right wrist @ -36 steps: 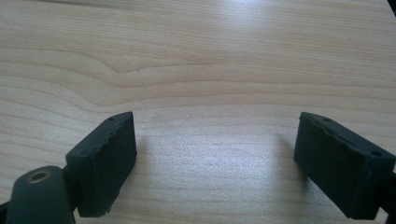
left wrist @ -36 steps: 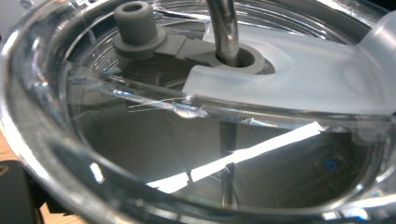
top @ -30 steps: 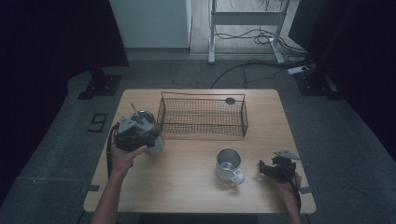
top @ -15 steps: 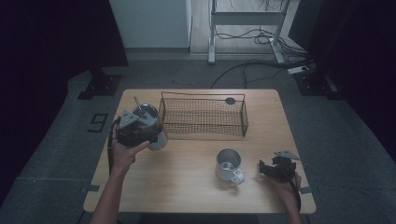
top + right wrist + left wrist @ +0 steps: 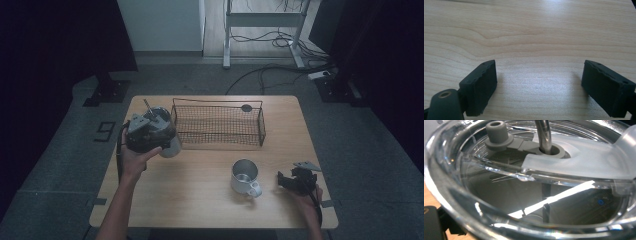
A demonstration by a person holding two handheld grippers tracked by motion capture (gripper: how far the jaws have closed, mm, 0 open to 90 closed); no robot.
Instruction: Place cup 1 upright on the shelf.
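- Tumbler (image 5: 165,131), a clear cup with a lid and a metal straw (image 5: 148,105), is seen in the high view at the left gripper (image 5: 150,134), above the left part of the wooden table (image 5: 200,200), just beside the left end of the wire basket (image 5: 218,125).
- High view: the person's left hand (image 5: 132,160) bears that gripper from below and behind; its jaws are hidden by its own body and the tumbler, so I cannot tell from here how they stand.
- High view: a metal mug (image 5: 245,176) with a white handle stands upright on the table in front of the basket, right of the middle. The right gripper (image 5: 281,181) lies low at the table's right front, held by the right hand (image 5: 306,199), near the mug but apart from it.
- Left gripper view: the tumbler's clear lid (image 5: 544,180) is very close, with a grey stopper (image 5: 496,132) and the straw (image 5: 544,132) passing through a grey ring. A corner of a black jaw shows at bottom left; whether the jaws press on the tumbler cannot be told.
- Right gripper view: the two black jaws stand apart with bare table wood (image 5: 536,37) between them; this claw is open and holds nothing.
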